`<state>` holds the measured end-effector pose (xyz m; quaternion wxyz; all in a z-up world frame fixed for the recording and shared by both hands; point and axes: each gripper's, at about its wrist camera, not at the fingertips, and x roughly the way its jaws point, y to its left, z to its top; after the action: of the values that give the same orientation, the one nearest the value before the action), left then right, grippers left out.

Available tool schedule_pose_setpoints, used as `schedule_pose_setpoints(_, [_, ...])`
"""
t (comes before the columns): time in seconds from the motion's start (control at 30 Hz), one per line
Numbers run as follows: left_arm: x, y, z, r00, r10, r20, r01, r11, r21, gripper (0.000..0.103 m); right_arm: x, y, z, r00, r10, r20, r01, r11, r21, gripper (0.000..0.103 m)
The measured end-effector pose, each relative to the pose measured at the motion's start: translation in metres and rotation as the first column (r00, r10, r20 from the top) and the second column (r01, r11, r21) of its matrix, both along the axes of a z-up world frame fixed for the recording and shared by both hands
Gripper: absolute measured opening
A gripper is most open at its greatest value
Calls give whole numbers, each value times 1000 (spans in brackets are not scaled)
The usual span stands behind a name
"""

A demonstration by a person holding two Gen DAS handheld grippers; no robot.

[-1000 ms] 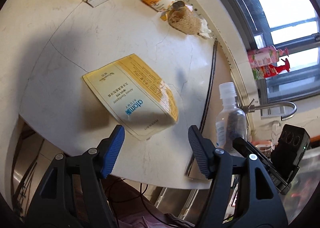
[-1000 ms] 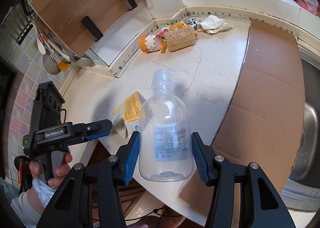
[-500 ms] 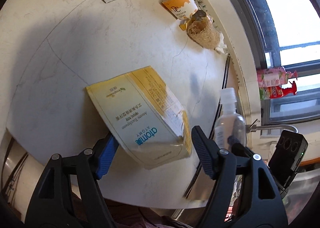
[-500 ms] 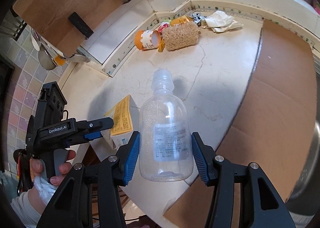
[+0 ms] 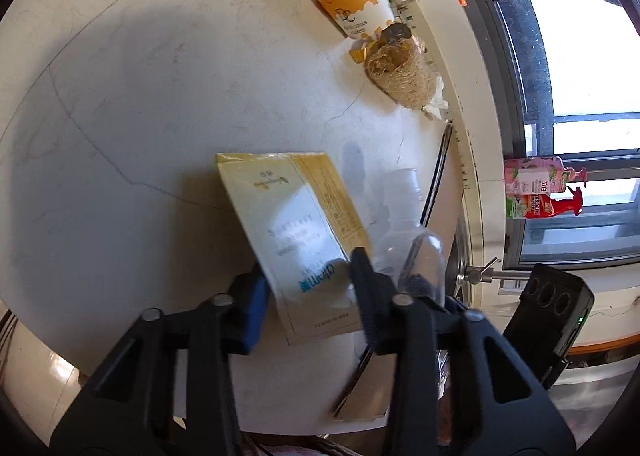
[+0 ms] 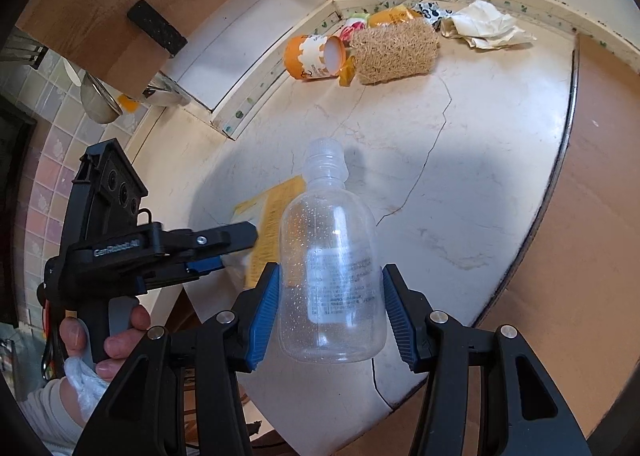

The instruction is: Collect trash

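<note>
Box [image 5: 296, 232] on counter [image 5: 140, 115], bottle [image 6: 332, 276] just right of it; cup [image 5: 354, 9] & scrubber [image 5: 402, 73] behind, near wall.

The pale, cracked stone table [image 6: 460, 159] lies bare through its middle. Its far corner is crowded: an orange paper cup [image 6: 314, 57], a coarse fibre scrubber [image 6: 394, 51], crumpled paper [image 6: 486, 25]. Brown cardboard [image 6: 592, 215] borders the right edge.

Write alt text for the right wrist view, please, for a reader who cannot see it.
The right gripper grips a clear empty plastic bottle above a cracked white counter. At left, the hand-held left gripper closes on a yellow box. At the far wall lie an orange paper cup, a loofah and crumpled paper.
</note>
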<state>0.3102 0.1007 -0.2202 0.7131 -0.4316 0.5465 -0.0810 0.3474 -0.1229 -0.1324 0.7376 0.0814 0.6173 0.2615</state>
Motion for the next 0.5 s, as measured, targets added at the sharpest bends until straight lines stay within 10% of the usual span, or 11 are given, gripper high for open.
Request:
schedule_pose_setpoints(0.2, [11,-14,22,997,-44,66,39,997,72,6,1,-7,-6,1000,-19,-18,19,1000,8,51])
schedule_pose_setpoints(0.5, [2,-29,67,979,-177,105,146,957,251,3,-10,-20,10,997,-75,3,74,997,20,51])
